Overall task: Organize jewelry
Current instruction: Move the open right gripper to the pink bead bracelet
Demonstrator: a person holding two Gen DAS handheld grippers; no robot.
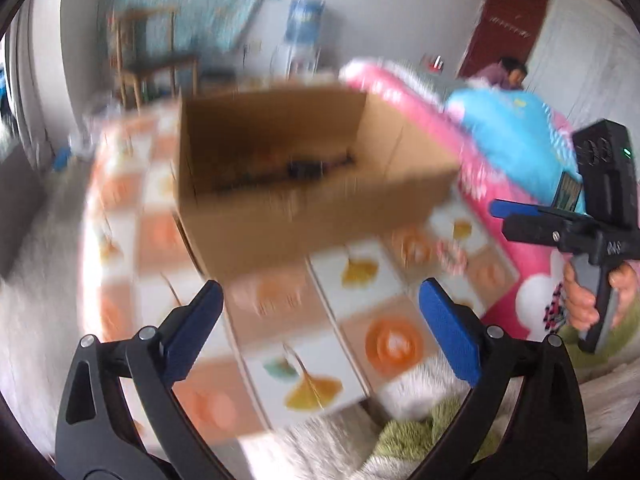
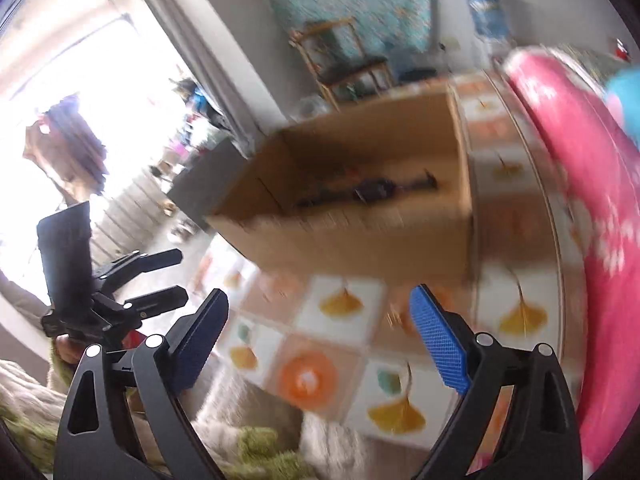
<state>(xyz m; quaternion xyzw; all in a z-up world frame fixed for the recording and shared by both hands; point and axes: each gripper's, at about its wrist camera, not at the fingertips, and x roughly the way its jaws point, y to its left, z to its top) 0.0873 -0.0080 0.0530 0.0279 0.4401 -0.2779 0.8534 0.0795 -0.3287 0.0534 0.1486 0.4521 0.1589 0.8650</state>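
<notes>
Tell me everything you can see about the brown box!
The cardboard box is plain brown corrugated card, rectangular, open at the top, with its flaps not visible. It sits upright on a patterned cloth of orange circles and yellow leaves, with a pink blanket behind one corner. Inside, on the bottom, lie some dark items, too blurred to name. Nothing grips it: both grippers are apart from it. The picture is blurred, so fine marks cannot be made out.

Your left tongs (image 1: pixel 320 320) are black plastic frames with silver pivot screws and blue, cross-hatched pads (image 1: pixel 450 334). Your right tongs (image 2: pixel 320 326) match them. Seen from the left, the right unit carries a black box with a small green light.
</notes>
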